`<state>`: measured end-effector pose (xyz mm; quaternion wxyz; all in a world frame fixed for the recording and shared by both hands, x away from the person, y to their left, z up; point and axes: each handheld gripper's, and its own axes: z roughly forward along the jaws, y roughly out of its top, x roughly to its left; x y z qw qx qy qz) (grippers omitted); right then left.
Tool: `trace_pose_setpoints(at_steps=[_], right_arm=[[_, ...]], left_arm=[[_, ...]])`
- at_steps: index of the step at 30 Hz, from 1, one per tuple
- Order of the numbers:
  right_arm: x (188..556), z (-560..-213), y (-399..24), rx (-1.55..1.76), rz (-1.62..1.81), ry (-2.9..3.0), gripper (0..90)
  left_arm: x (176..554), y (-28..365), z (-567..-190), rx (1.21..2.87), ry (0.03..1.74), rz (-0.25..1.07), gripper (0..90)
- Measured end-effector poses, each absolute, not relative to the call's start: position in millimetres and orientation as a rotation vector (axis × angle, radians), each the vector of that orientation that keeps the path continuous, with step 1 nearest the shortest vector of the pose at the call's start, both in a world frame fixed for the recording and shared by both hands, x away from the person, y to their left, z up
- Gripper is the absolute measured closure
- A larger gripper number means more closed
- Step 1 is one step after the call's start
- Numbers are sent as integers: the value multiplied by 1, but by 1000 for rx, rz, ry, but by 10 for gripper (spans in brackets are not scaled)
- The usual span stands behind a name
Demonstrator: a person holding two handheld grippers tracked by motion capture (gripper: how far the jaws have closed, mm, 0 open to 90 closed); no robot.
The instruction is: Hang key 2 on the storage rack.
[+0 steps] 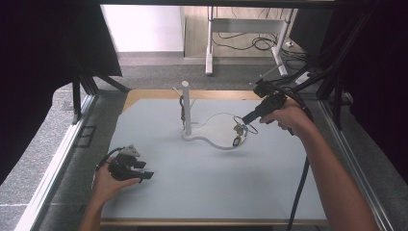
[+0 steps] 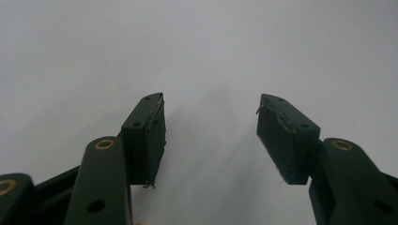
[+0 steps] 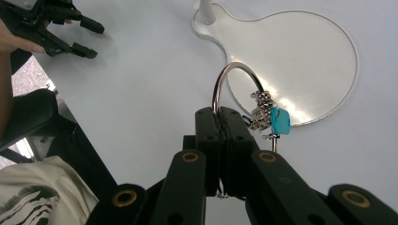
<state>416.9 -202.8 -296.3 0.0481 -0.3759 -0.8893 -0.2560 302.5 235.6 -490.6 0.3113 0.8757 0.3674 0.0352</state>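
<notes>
The right hand-held gripper (image 3: 219, 117) has its two black jaws pressed tight together on a shiny metal ring (image 3: 230, 77). The ring stands up out of the jaws like a hoop. Some small silver bits and a little blue tag (image 3: 280, 120) hang on the ring, at about 3 o'clock from the jaw tips in the right gripper view.

In the high view, the right hand-held gripper (image 1: 246, 118) is at about 2 o'clock on the table (image 1: 202, 187). It holds the ring (image 1: 245, 125) over the right edge of a flat white base (image 1: 219, 130) that is shaped like a pear. I cannot tell if the hanging bits touch the base. A white post (image 1: 186, 108) stands up on the narrow end of the base, at about 9 o'clock from the ring. Something thin and dark hangs beside the post, too small to make out.

The left hand-held gripper (image 1: 147, 175) is low at about 8 o'clock on the table, well apart from the base. In the left gripper view its jaws are spread wide, with nothing between the pads (image 2: 155, 136), just bare pale table (image 2: 211, 56) under them. A hand (image 1: 108, 185) holds it
</notes>
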Motion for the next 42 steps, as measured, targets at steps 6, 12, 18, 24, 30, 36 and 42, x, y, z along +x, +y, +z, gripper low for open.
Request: trace_pose_setpoints(at_steps=[6,12,18,24,30,36,42], right_arm=[[425,-296,-201,-1166,-776,-2706,877],[431,-299,-198,-1182,-775,-2697,877],[437,-301,-191,-1181,-757,-2709,878],[444,-302,-185,-1185,-752,-2708,877],[450,-300,-178,-1187,-761,-2709,877],[455,-299,-172,-1190,-752,-2710,877],[459,-298,-170,-1201,-759,-2704,877]], left_arm=[[303,235,-491,2317,967,89,427],[303,235,-491,2315,966,91,427],[303,236,-490,2313,962,94,427],[303,236,-490,2312,964,93,428],[303,237,-489,2304,964,93,428],[303,237,-489,2300,963,91,428],[302,237,-487,2298,964,94,428]])
